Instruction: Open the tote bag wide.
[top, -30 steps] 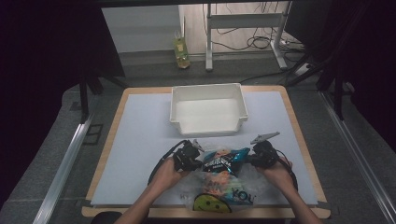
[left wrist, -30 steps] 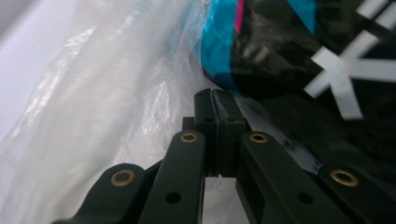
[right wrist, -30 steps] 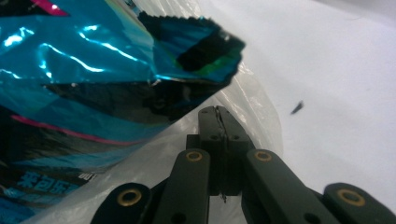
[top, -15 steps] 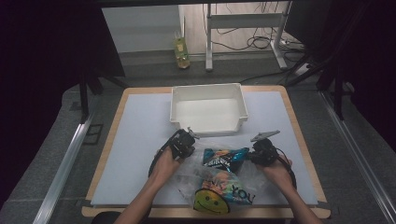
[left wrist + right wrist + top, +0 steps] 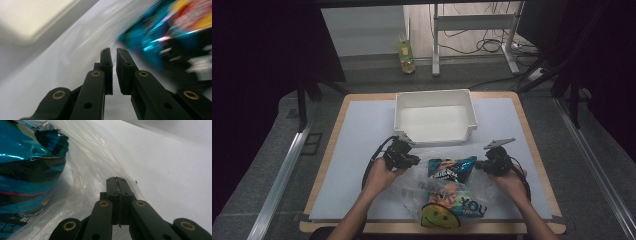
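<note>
Since the earlier frame the left gripper (image 5: pixel 404 159) has pulled away from the blue snack bag (image 5: pixel 451 169) toward the left and up, and its jaws have just been opening. In the left gripper view a narrow gap stands between the two black pads (image 5: pixel 107 65) with nothing in it, and that picture is blurred. The right gripper (image 5: pixel 488 164) has kept its place at the bag's right side.

Nearest the person, at the front edge of the table (image 5: pixel 532 150), lies a clear plastic bag (image 5: pixel 439 200) with a yellow smiley face and coloured lettering. The blue snack bag sits at its far end, partly inside the clear film, between the two grippers.

Right gripper: jaws together, pinching a fold of the clear plastic bag (image 5: pixel 82 177) at its edge; in the right gripper view the film runs into the seam between the pads, and the blue snack bag (image 5: pixel 27 157) lies just left of them.

Left gripper: near the snack bag, apart from it.

Farther back, a white bin (image 5: pixel 472 112) stands on the mat, just beyond both grippers.
</note>
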{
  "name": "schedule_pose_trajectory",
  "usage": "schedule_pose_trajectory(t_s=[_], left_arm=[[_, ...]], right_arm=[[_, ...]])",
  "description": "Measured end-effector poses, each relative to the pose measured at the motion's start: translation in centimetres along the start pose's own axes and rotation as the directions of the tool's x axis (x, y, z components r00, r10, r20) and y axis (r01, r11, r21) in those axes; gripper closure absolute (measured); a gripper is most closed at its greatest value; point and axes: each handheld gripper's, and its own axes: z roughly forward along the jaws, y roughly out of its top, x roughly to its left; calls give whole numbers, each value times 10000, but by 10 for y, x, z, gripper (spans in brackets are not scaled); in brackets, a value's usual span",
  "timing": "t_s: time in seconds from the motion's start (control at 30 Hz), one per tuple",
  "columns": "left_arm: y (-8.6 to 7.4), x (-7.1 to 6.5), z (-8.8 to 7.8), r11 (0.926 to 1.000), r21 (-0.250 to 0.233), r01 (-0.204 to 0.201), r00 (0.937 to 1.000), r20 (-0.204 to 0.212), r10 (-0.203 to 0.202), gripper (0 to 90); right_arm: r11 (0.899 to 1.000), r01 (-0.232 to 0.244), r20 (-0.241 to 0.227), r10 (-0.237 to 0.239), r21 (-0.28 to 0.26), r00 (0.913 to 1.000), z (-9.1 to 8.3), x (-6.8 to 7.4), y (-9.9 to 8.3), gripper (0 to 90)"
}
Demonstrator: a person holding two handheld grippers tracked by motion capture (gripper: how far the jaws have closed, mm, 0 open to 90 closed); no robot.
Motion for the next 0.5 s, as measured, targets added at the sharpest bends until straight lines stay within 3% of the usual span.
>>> schedule_pose_trajectory(t_s=[0.1,0.2,0.3,0.33,0.4,0.5], left_arm=[[15,-14,-5,9981,-432,-446,9970,607,472,822],[24,-22,4,9962,-534,-693,9959,538,722,822],[26,-20,27,9962,41,-874,9961,91,873,821],[26,-17,35,9959,251,-871,9958,-257,877,822],[25,-9,49,9939,613,-919,9886,-1140,985,824],[24,5,62,9968,565,-566,9847,-1616,651,835]], right_arm=[[10000,60,-37,-60,21,10000,1,1,1,894],[10000,49,-68,-49,23,10000,1,0,1,894],[10000,-24,-130,23,-47,9999,1,0,0,894],[10000,-22,-120,21,-38,9999,1,0,0,894],[10000,15,-129,-16,-62,9999,1,0,0,894],[9999,3,-139,-4,-119,9999,1,0,1,894]])
